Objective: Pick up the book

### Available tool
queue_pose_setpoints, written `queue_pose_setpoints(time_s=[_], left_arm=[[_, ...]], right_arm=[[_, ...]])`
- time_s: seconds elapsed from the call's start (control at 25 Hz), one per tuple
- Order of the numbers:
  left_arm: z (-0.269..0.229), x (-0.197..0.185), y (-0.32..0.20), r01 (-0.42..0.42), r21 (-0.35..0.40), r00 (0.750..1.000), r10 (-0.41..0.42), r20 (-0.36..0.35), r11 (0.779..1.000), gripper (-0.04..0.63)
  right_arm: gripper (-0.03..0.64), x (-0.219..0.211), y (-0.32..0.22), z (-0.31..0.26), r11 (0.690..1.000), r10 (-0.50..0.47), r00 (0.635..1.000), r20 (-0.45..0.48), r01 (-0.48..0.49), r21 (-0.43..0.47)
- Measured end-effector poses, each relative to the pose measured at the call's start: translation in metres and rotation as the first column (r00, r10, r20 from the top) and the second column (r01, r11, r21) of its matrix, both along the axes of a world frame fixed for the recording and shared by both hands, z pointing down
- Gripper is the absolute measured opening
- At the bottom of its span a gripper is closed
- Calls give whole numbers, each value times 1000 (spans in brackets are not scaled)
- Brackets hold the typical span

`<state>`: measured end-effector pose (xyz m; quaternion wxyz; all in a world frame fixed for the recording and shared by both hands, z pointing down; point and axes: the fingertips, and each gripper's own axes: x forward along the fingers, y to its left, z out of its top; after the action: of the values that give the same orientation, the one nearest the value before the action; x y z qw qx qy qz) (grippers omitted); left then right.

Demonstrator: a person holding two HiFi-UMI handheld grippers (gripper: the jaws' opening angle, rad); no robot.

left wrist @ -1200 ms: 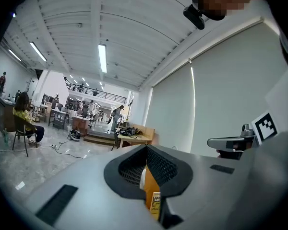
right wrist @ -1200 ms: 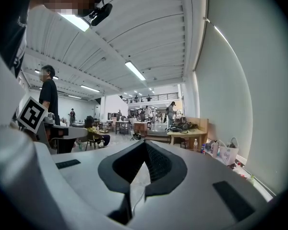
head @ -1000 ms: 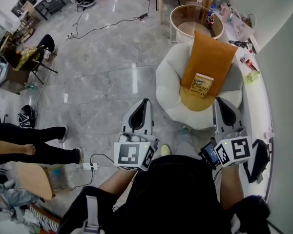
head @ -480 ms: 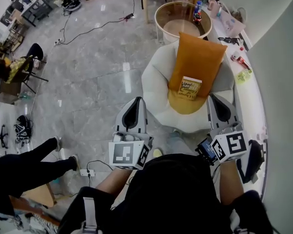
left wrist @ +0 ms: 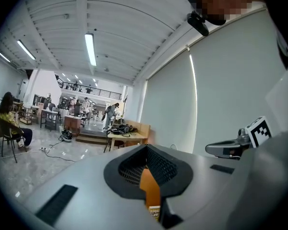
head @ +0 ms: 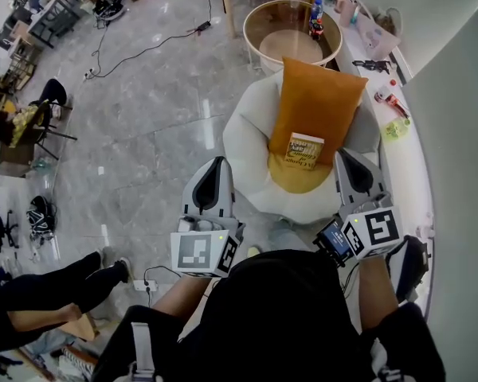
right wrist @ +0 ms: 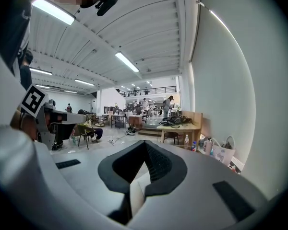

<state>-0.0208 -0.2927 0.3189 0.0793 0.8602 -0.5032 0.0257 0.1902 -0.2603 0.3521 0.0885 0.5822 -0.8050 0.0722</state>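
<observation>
1. A small yellow paperback book (head: 304, 149) lies flat on a smooth orange cushion (head: 317, 102), which leans on a rounded, padded white chair (head: 245, 146).
2. A round glass table (head: 264, 24) stands behind the chair.
3. The left tool (head: 217, 165) and right tool (head: 342, 156) are both closed and empty, near the chair and apart from the book.

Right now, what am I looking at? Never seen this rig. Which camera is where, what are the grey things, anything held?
No robot here: a person holds a hand-operated claw in each hand; those are the grey things. The top-down picture comes from a camera on the person's head. The left claw shows at its left, the right claw at its right. The other two pictures come from a camera riding on each claw, looking along its jaws. Ahead stands a white chair with an orange cushion on it, and the book rests on the cushion. Both claws are closed and empty; the book is untouched.
</observation>
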Motion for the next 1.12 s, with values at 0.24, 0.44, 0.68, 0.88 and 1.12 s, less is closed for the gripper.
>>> queue_pose_setpoints(time_s=[0.24,0.44,0.68,0.88,1.12], left_arm=[[0,23,-25,-9,-2,1000,9,18,1000,12],[3,39,-39,-13,-12,999,13,33,1000,12],[2,54,-55,6,-11,999,-6,54,1000,12],[3,63,-63,18,-12,998,-17,63,1000,12],[8,74,-75,13,-25,998,-12,69,1000,12]], right_arm=[[11,24,-23,2,1000,3,1000,9,-3,-1],[11,41,-39,5,1000,-6,1000,1,6,-7],[11,63,-60,11,1000,-26,1000,-12,26,-15],[11,75,-73,16,998,-55,998,-35,54,-22],[11,82,-84,29,991,-123,989,-82,119,-59]])
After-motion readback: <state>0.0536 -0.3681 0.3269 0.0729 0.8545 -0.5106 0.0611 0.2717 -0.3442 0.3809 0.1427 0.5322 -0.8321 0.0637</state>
